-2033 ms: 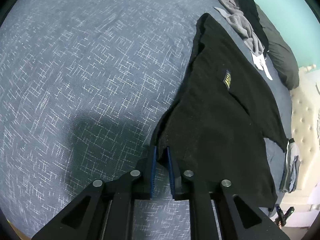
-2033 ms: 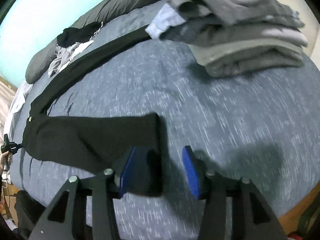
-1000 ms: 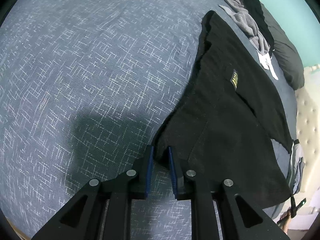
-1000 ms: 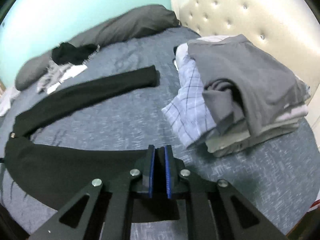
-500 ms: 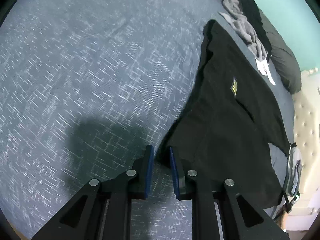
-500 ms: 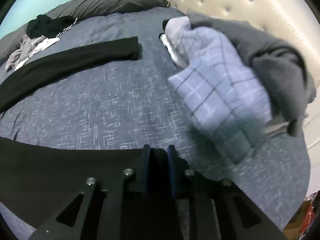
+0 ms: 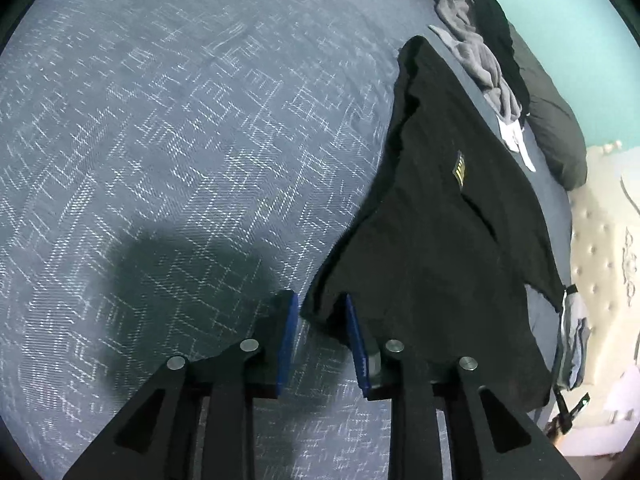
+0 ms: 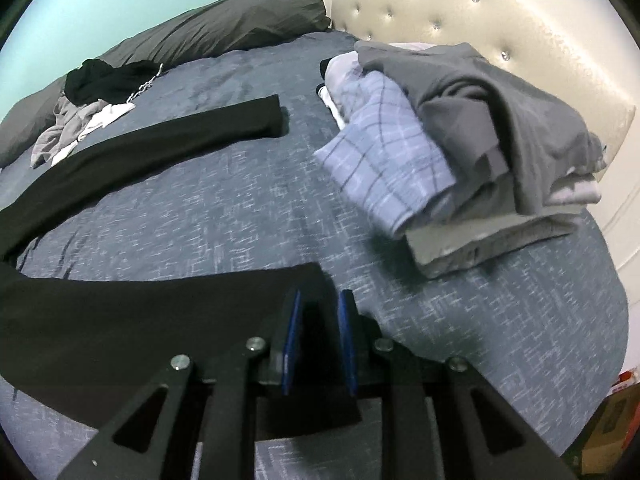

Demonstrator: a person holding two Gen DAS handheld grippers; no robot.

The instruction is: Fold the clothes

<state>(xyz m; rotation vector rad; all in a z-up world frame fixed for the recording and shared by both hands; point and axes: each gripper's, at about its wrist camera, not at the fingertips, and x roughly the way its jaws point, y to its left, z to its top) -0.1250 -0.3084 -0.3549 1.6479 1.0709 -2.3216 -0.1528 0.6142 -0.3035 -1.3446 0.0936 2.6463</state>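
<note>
Lying flat, black trousers (image 8: 132,320) stretch lengthwise leftward from right claw (image 8: 319,316).

Blue-grey bedspread (image 7: 180,140) filling the left of the frame is showing as woven cloth, matt, with a pale crosshatch weave. Black garment (image 7: 440,248) at right is reading as soft matt knit. Cream tufted headboard (image 8: 500,16), upper right, is looking smooth, slightly glossy, with shiny studs. Left gripper (image 7: 322,340) is showing matt black plastic, blue pads (image 7: 289,340), bright metal screw heads.
</note>
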